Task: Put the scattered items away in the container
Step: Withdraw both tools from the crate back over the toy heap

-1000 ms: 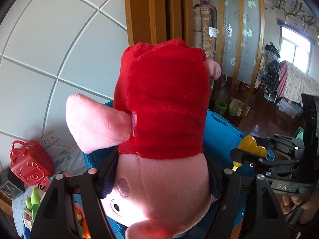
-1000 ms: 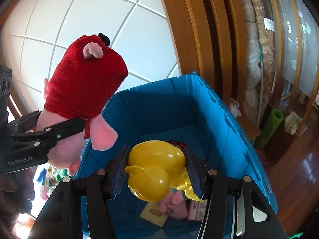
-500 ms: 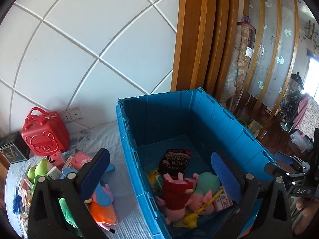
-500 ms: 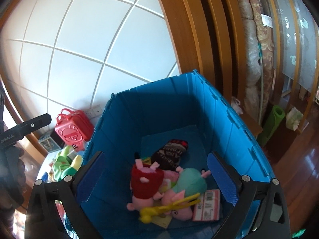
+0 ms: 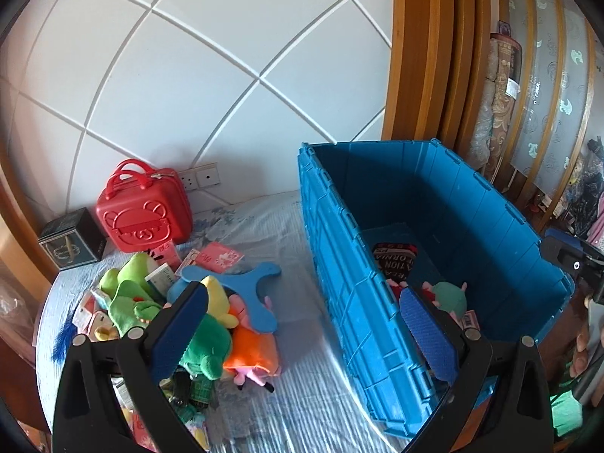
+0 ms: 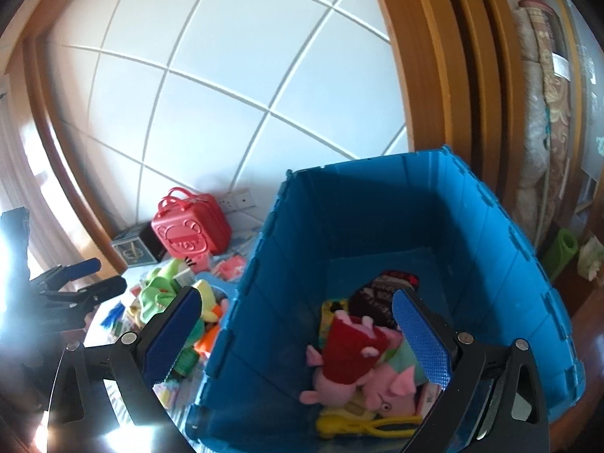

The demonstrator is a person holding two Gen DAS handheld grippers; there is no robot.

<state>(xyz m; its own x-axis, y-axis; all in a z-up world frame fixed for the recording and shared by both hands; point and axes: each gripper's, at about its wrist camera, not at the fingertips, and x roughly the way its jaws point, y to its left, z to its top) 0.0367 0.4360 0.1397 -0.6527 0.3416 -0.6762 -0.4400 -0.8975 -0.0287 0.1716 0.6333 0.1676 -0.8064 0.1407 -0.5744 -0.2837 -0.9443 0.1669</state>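
Observation:
A blue crate (image 5: pixel 377 234) (image 6: pixel 475 226) stands on the bed. Inside lie a pink pig plush in a red dress (image 6: pixel 345 355), a yellow toy (image 6: pixel 362 422), a teal plush (image 5: pixel 449 298) and a black printed item (image 5: pixel 394 260). A pile of scattered toys (image 5: pixel 196 313) lies left of the crate: green plush, orange plush, a blue foam piece (image 5: pixel 245 283). My left gripper (image 5: pixel 302 332) is open and empty, above the bed by the crate's left wall. My right gripper (image 6: pixel 298 339) is open and empty above the crate's left rim.
A red toy suitcase (image 5: pixel 145 207) and a dark box (image 5: pixel 71 239) stand by the white tiled wall. Cards and packets (image 5: pixel 219 256) lie on the bedspread. Wooden frames (image 5: pixel 426 56) rise behind the crate. The left gripper also shows in the right wrist view (image 6: pixel 71 283).
Both grippers opened: the red-dressed pig plush and the yellow toy dropped into the crate. Both grippers then swung left toward the toy pile.

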